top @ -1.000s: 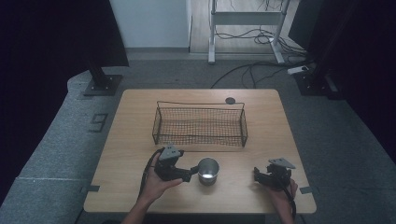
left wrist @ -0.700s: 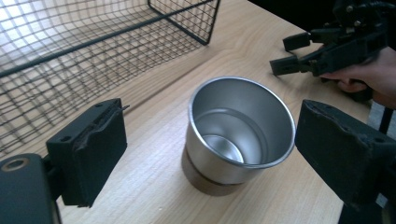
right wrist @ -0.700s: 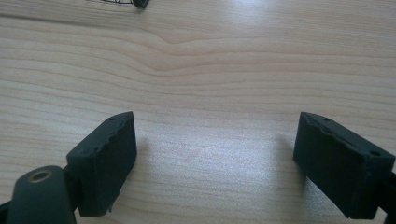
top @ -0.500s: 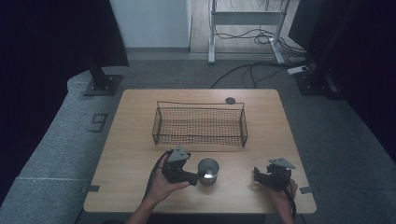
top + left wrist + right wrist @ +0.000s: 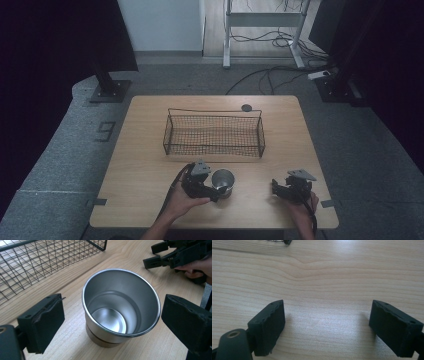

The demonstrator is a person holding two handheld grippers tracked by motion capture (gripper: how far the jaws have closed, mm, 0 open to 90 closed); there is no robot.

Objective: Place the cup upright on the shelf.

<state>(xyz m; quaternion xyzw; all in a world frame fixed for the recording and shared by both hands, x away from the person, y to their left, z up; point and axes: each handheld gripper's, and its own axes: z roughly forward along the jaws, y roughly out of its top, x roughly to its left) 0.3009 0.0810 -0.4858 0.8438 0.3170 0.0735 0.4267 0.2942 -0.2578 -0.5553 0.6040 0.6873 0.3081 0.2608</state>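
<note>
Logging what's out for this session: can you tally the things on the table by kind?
Metal cup: 1
Wire basket: 1
Black disc: 1
Grippers: 2, left and right
Total: 5

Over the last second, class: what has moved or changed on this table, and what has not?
The left gripper has closed in around the shiny steel cup, its jaws just opening, pads clear of it. The cup, the black wire basket and the right gripper stayed put.
</note>
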